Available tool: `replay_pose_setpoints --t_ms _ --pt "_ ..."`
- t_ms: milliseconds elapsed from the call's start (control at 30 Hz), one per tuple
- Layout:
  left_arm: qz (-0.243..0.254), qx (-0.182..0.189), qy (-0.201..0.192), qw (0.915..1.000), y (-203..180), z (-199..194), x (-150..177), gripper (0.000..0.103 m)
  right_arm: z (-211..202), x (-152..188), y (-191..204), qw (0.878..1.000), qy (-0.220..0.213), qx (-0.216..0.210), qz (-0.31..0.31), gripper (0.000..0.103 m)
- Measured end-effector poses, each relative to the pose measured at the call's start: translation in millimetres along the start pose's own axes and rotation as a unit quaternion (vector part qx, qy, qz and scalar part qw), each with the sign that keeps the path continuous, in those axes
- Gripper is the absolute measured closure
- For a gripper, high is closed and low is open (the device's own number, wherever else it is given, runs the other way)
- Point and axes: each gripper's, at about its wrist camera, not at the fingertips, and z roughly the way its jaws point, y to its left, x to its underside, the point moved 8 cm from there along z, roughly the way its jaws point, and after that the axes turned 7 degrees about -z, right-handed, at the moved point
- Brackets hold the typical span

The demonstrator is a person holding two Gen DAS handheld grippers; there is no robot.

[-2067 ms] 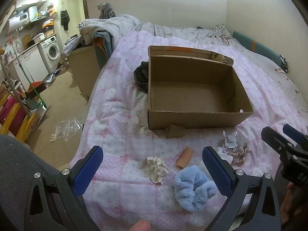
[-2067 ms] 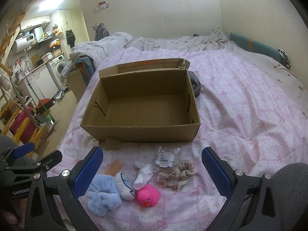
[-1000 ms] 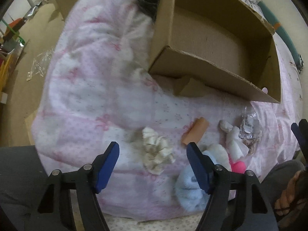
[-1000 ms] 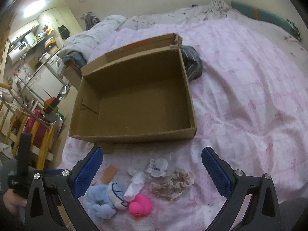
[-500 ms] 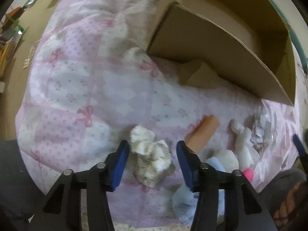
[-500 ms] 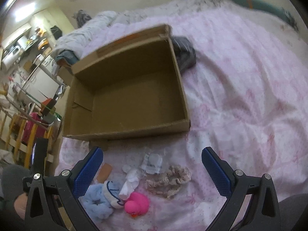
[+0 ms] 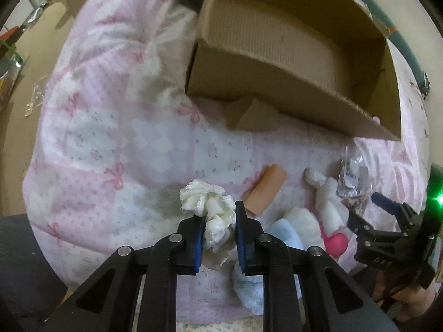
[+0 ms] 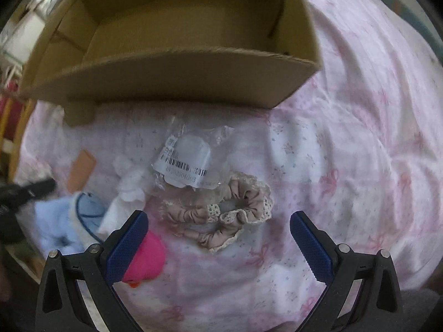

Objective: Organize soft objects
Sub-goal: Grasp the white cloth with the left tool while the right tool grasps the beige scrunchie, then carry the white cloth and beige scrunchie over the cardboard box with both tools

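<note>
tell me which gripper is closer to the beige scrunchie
Right. The right gripper hangs open over the beige scrunchie; the left gripper is off to its left, shut on the white scrunchie.

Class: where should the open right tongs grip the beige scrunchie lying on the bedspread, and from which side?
Grip the thick gathered band on the right of the beige scrunchie, coming straight down from above. It lies flat, and the right tongs already straddle it, open.

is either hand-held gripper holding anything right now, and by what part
The left hand-held gripper pinches the cream lace scrunchie by its near edge. The right hand-held gripper is open, holding nothing.
</note>
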Motion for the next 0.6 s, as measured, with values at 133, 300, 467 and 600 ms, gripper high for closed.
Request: replay_pose_setpoints --t_ms 133,300,467,600 --pt "-0.001 0.000 -0.012 0.9999 -1.5 -3.9 -4.5 0.085 1.4 -0.8 5.2 1.000 -0.005 0.004 -0.011 0.000" --pt "0.010 -0.002 -0.019 0.9998 -3.0 -12.1 -6.8 0.085 2.3 -1.3 14.9 1.000 0.005 0.014 -0.025 0.019" --pt "0.006 -0.002 -0.020 0.9998 15.2 -26.7 -7.9 0.085 15.1 3.3 32.8 0.999 -0.001 -0.005 -0.040 0.073" --pt "0.012 -0.005 -0.030 0.9995 15.4 -32.5 -8.6 0.085 -0.2 5.4 40.0 0.998 -0.025 -0.038 -0.034 0.085"
